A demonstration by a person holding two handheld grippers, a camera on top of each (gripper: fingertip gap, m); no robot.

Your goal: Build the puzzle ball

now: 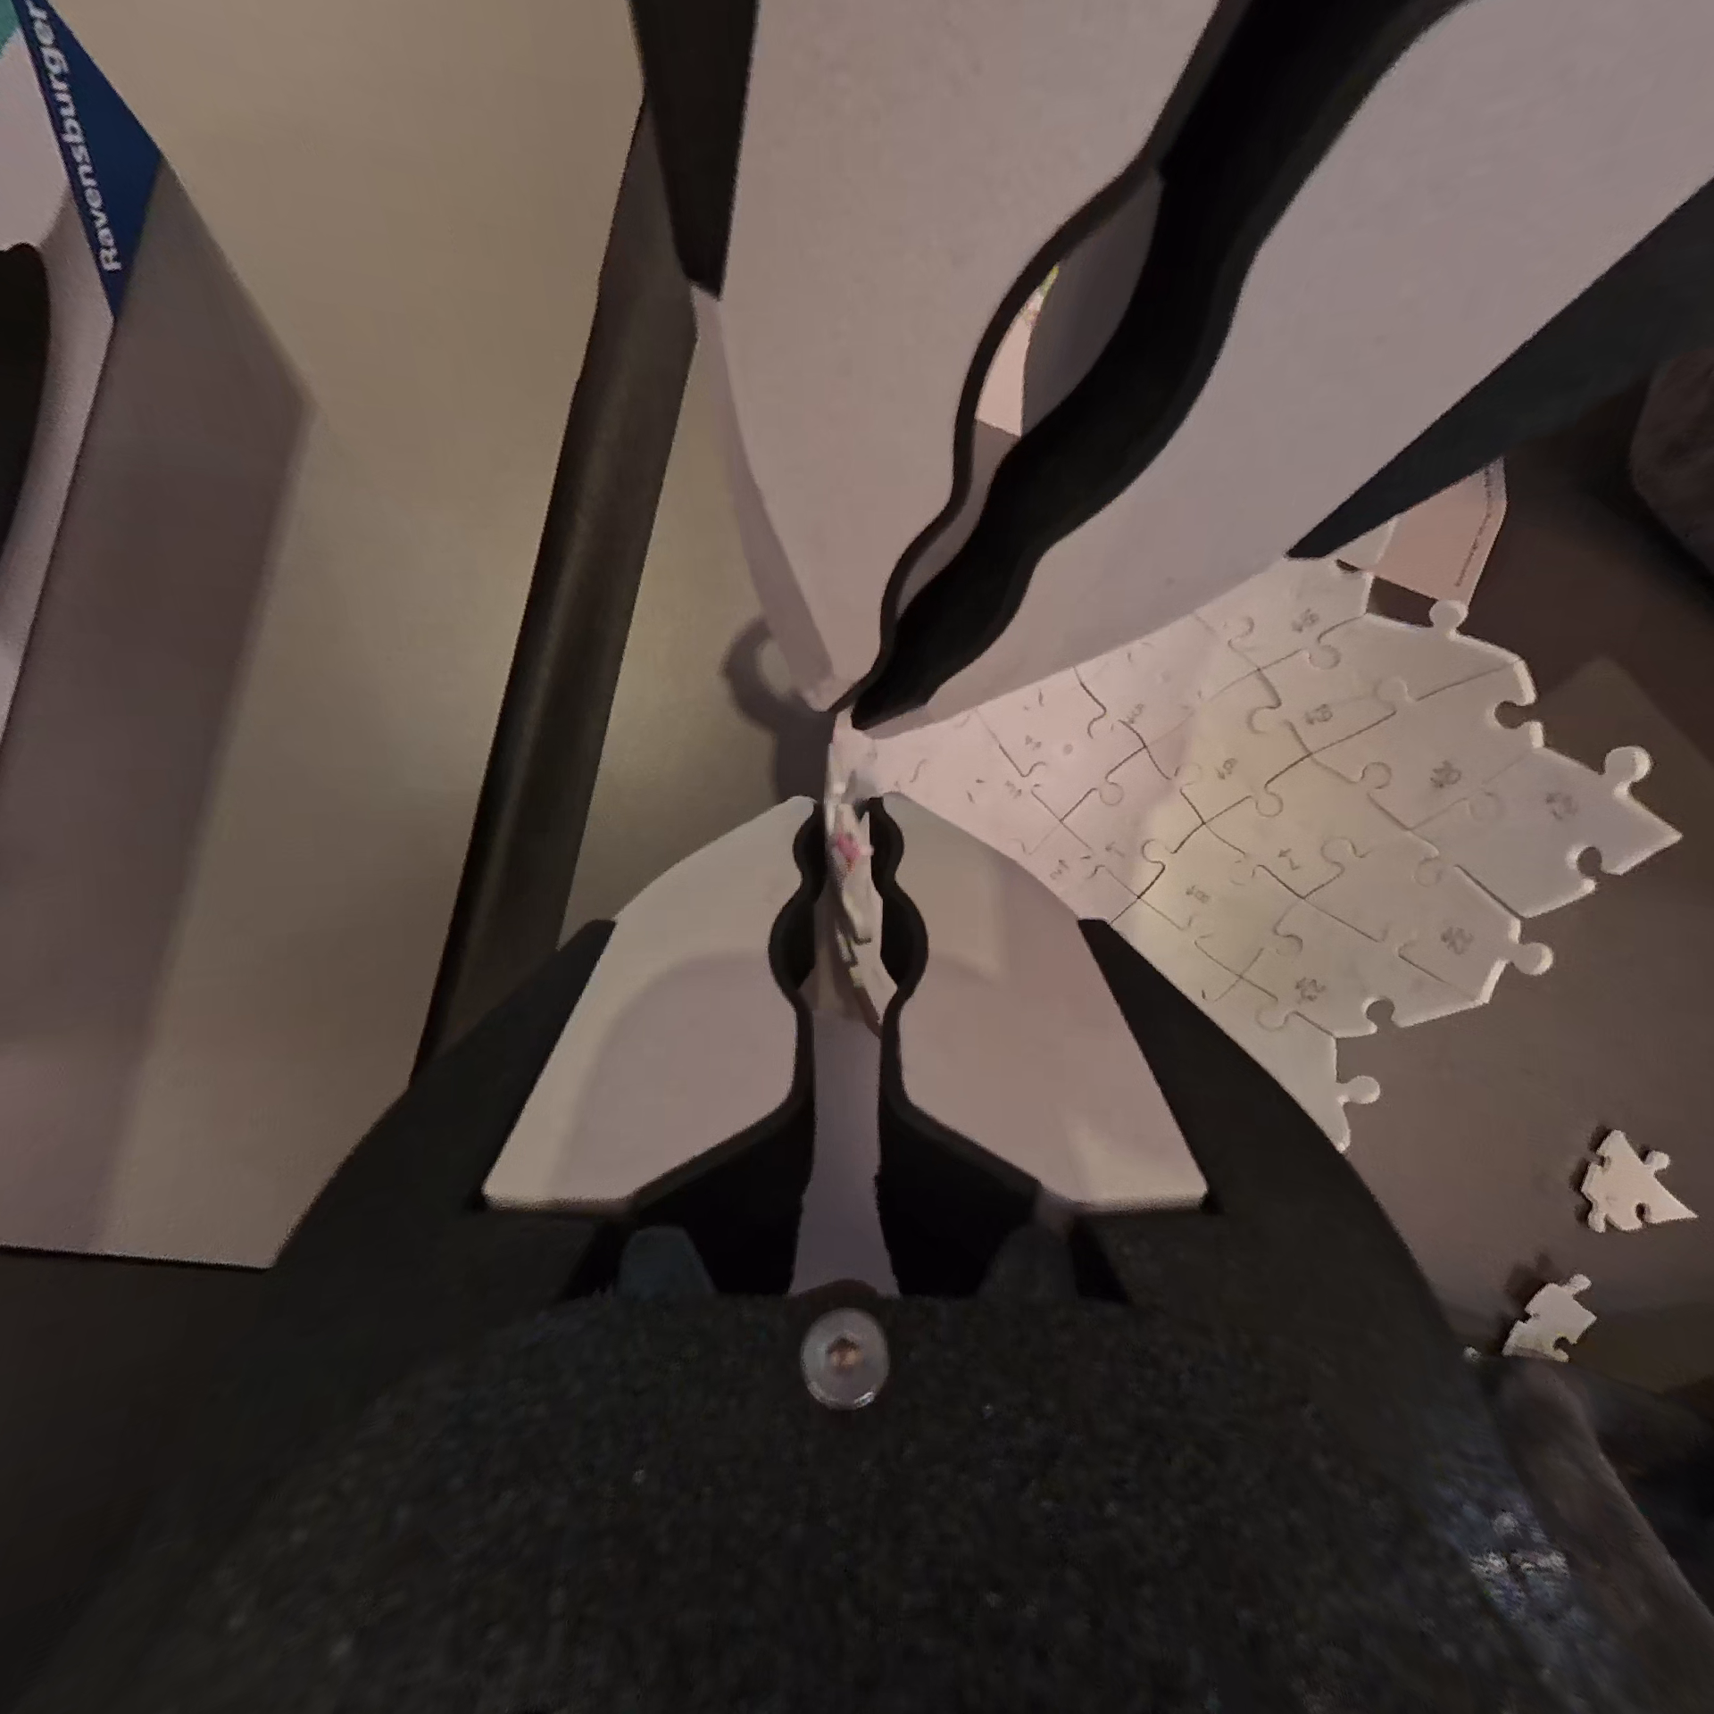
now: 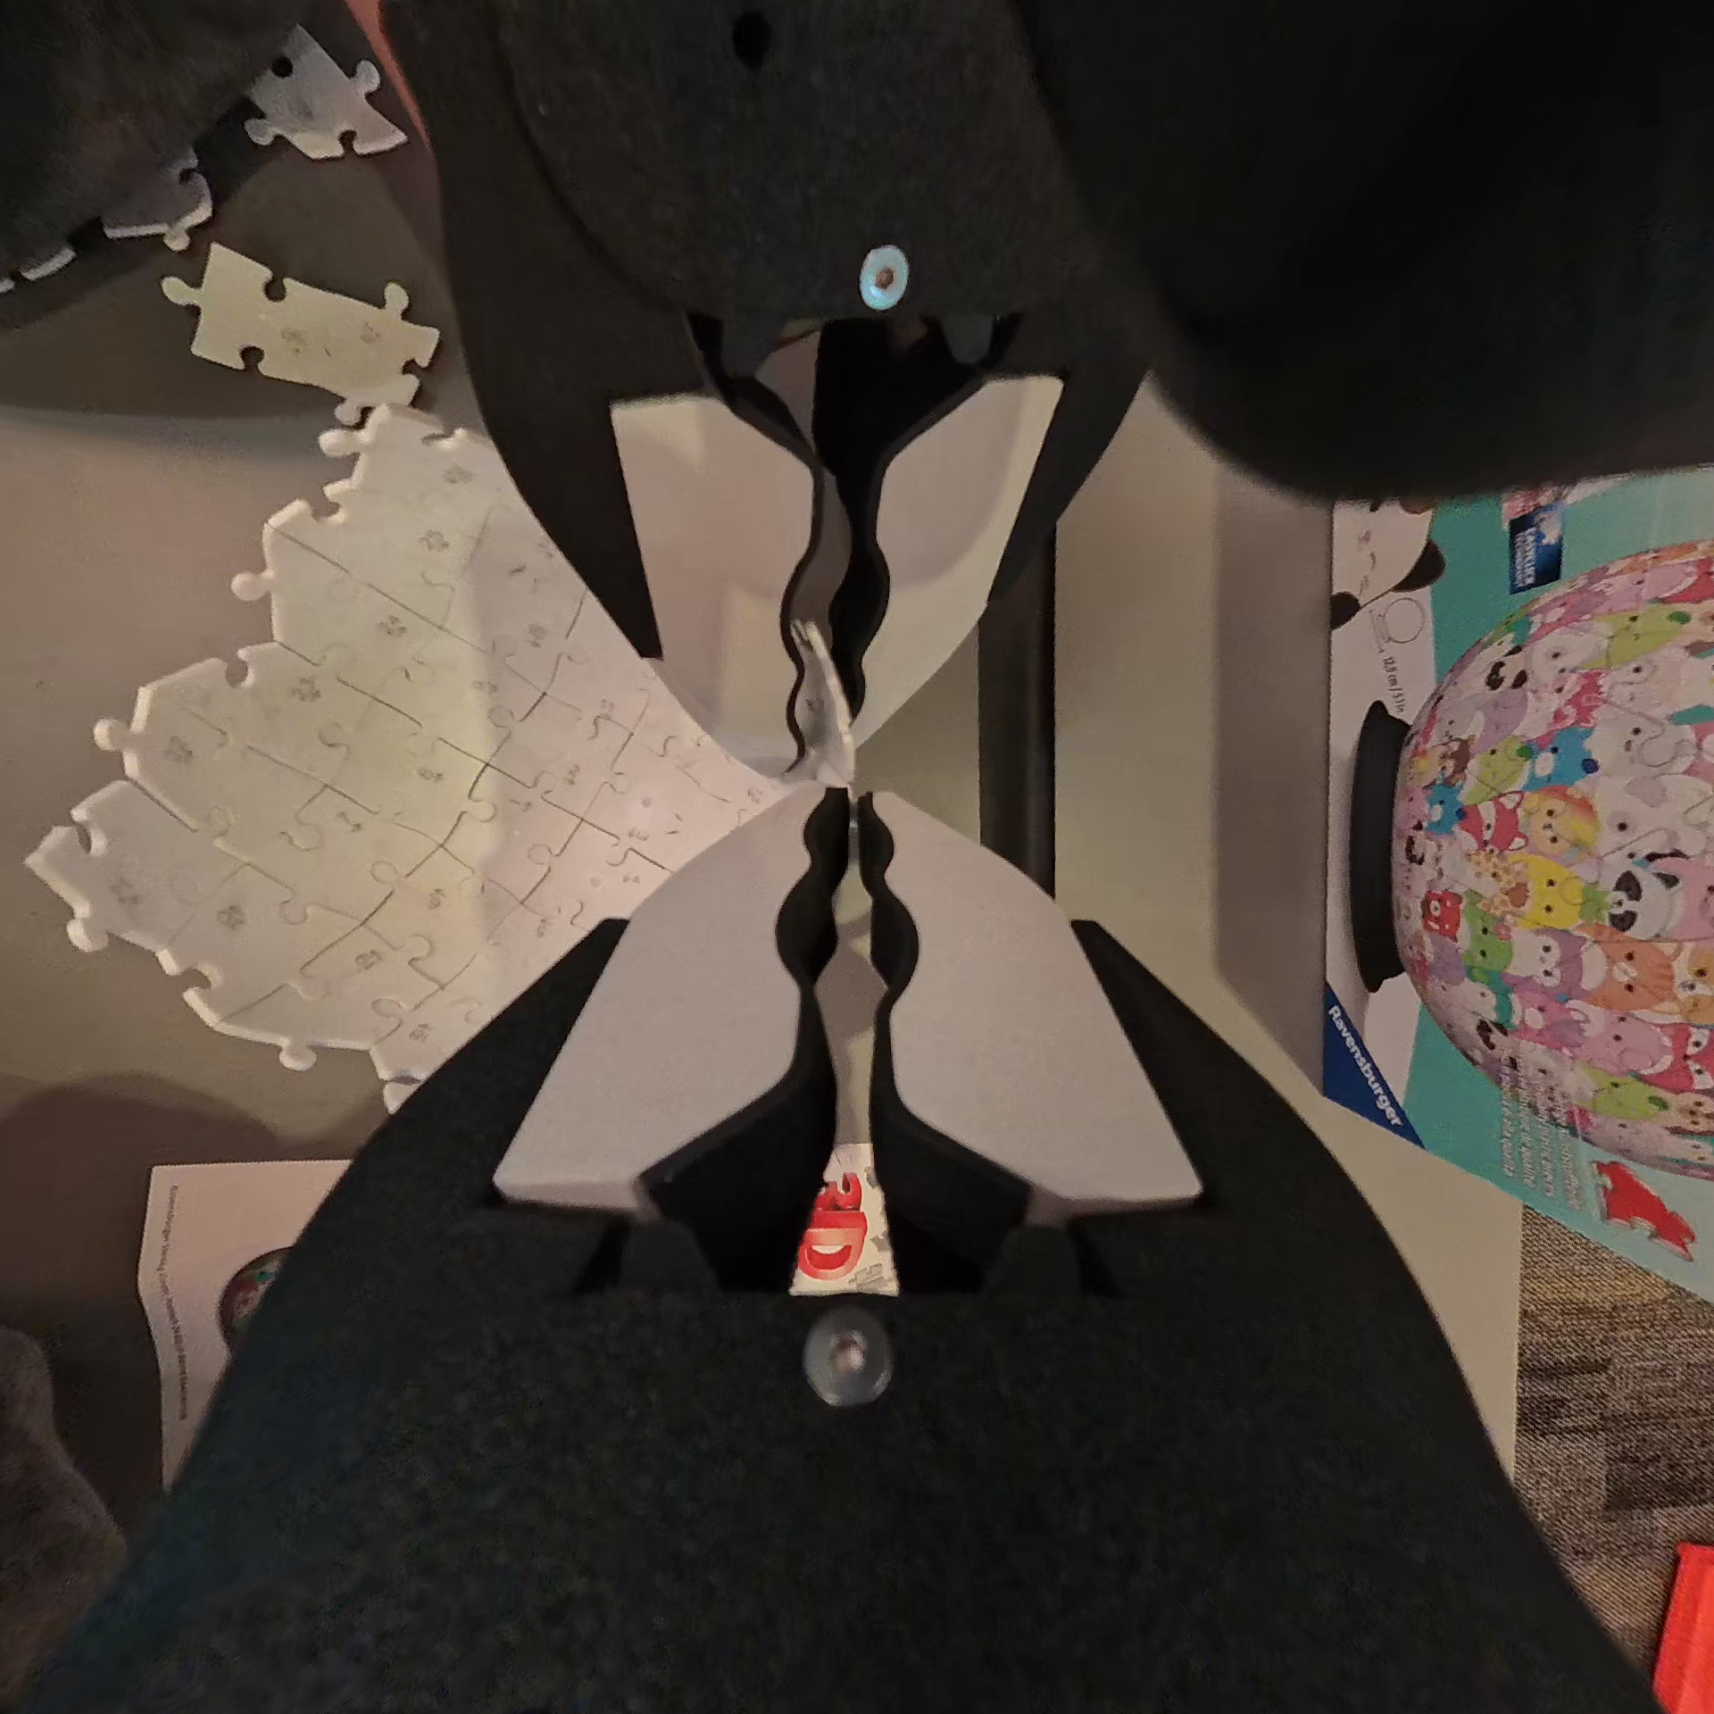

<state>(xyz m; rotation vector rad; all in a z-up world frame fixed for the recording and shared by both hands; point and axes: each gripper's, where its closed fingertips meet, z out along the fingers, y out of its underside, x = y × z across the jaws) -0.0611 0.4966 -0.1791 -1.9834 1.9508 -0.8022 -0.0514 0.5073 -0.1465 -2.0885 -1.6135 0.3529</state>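
Note:
A flat assembled puzzle section (image 1: 1298, 835) lies white back up on the table; it also shows in the right wrist view (image 2: 371, 788). My left gripper (image 1: 846, 816) is shut on a single puzzle piece (image 1: 849, 900), held on edge at the section's narrow tip. In the right wrist view the left gripper (image 2: 818, 756) comes in from the top with that piece (image 2: 824, 700). My right gripper (image 2: 853, 807) is shut and meets the left tip to tip; it appears to pinch the section's tip. In the left wrist view it (image 1: 858, 719) comes from above.
The puzzle box (image 2: 1530, 835) with the colourful ball picture lies to the right, and also shows at the left of the left wrist view (image 1: 185, 556). Loose pieces (image 1: 1628, 1192) (image 1: 1549, 1317) lie near the section; a joined pair (image 2: 306, 334) lies beyond it. A leaflet (image 2: 185, 1298) lies nearby. Less than 4 cm separates the two grippers' tips.

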